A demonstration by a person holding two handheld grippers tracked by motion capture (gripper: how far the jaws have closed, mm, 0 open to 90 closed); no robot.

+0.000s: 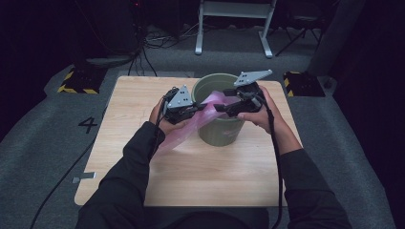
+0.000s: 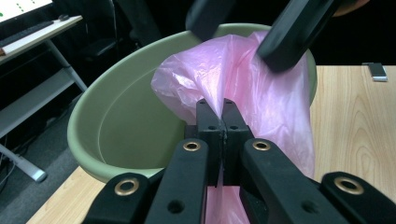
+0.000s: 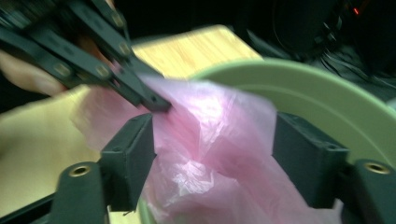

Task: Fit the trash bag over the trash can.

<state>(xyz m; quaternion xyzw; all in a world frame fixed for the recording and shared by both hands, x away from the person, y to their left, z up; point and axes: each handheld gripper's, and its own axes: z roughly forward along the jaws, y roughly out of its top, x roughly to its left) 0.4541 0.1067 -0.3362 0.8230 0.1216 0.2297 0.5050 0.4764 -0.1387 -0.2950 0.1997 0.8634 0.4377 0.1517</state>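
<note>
Pink plastic bag (image 1: 203, 114) is held over the near rim of a green bucket and trails down outside it toward the person's left. Description proceeds from the largest item to the smallest.

A light wooden table (image 1: 191, 167) is set on a grey carpeted floor (image 1: 43, 143), and the number 4 is marked on the floor to the left of the table. A pale desk frame (image 1: 234, 24) is seen on the floor beyond the table.

The green bucket (image 1: 219, 133) is placed upright on the far half of the table. Its interior wall is seen bare in the left gripper view (image 2: 126, 116); part of the bag (image 2: 261, 93) is draped over its rim and into its mouth. No other contents can be made out.

The bag is translucent and crumpled, and it is stretched between the two grippers.

The left gripper (image 2: 223, 109) is clenched on a fold of the bag, with its jaws pressed together just outside the bucket rim. The right gripper (image 3: 212, 140) is spread wide, with the bag (image 3: 210, 154) lying between its jaws over the rim; in the high view it (image 1: 224, 107) is held above the bucket mouth.
</note>
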